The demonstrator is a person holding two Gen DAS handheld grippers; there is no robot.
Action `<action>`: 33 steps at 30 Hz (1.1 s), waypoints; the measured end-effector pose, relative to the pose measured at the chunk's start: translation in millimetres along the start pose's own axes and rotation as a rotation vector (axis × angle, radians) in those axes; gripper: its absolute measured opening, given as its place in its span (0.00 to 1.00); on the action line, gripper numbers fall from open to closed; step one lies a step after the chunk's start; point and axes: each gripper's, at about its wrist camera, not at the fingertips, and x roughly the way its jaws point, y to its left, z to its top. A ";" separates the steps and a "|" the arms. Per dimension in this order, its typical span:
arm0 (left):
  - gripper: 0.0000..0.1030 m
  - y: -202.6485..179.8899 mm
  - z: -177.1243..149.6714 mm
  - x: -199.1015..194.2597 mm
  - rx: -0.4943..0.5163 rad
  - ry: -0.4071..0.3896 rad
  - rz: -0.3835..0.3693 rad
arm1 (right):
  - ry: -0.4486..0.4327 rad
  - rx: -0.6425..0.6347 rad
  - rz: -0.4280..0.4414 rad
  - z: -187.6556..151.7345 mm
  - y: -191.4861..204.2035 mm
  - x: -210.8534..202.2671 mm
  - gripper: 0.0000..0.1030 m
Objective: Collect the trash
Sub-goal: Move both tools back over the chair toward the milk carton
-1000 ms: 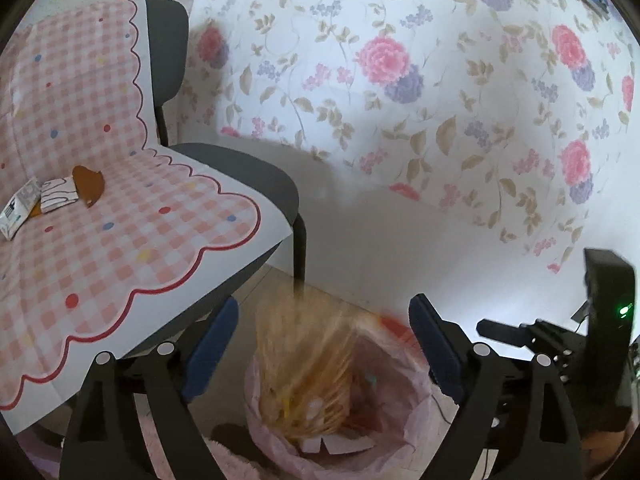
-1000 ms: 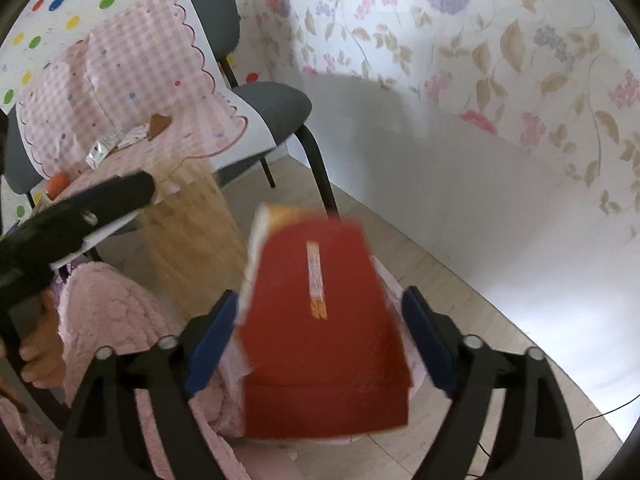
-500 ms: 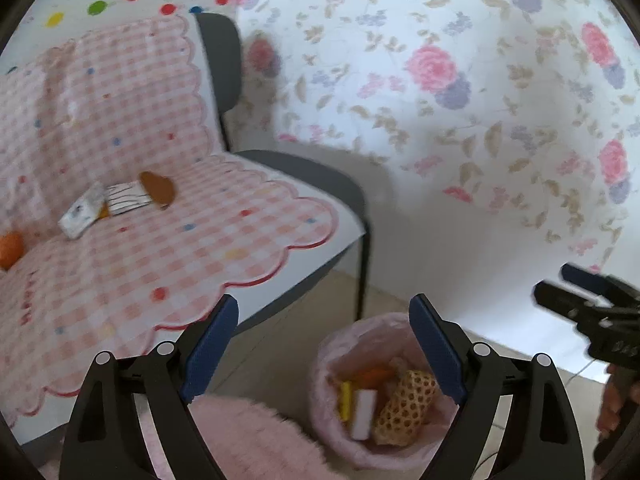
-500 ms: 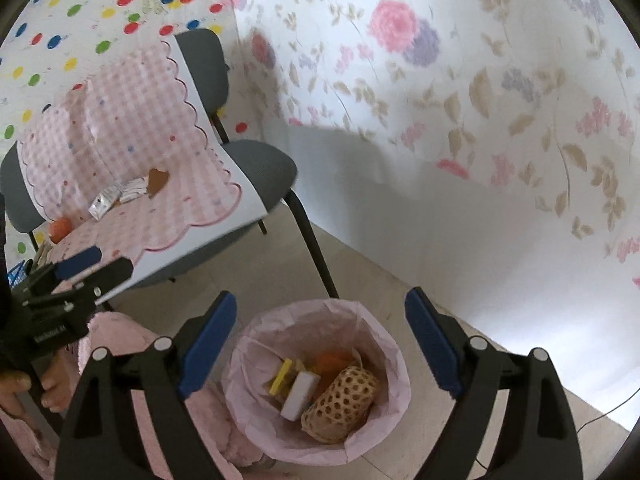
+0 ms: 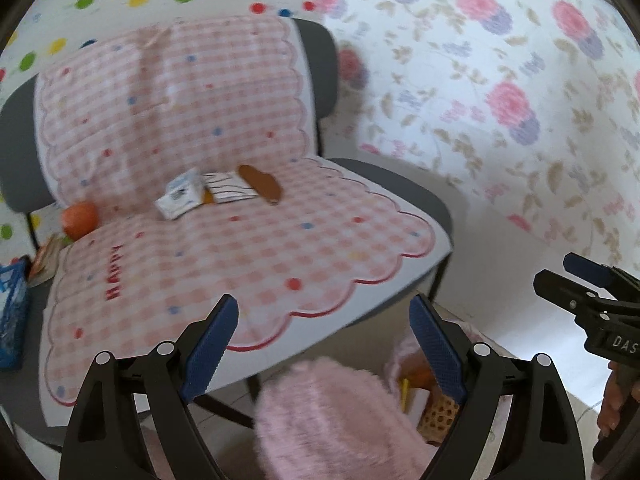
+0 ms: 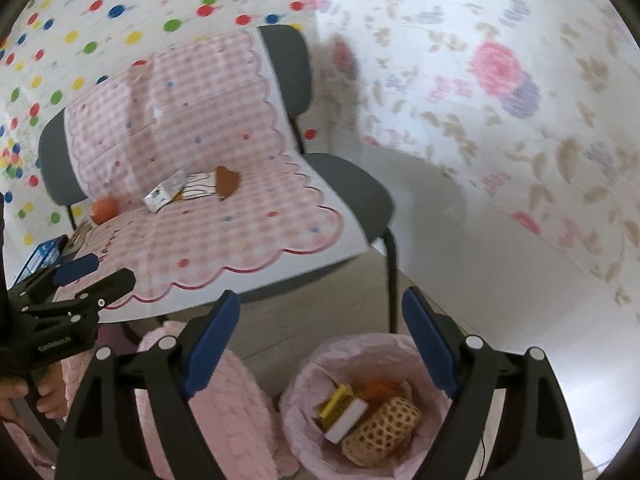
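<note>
Right wrist view, right gripper (image 6: 320,344) released over pink-lined trash bin (image 6: 304,372), left gripper (image 5: 324,344) released facing chair (image 5: 384,184), white wrapper (image 5: 182,199), brown scrap (image 5: 262,185), orange (image 5: 79,219) on checked cloth (image 5: 248,248).

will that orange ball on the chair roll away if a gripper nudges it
Probably. The orange ball looks round and smooth, so a nudge could send it rolling along the pink checked cloth. It sits against the chair's backrest, which may stop it going backward. Its weight cannot be judged.

The pink checked cloth (image 5: 240,264) reads "HAPPY" in red.
</note>
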 end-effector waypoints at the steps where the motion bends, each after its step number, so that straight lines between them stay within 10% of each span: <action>1: 0.84 7.7 0.9 -2.0 -0.009 -0.004 0.017 | 0.001 -0.009 0.011 4.3 6.2 3.6 0.79; 20: 0.84 111.7 25.9 13.6 -0.099 0.027 0.234 | 0.035 -0.121 0.174 70.5 96.4 88.3 0.79; 33: 0.84 158.8 61.1 62.2 -0.121 0.044 0.307 | 0.094 -0.158 0.226 107.3 118.9 168.4 0.54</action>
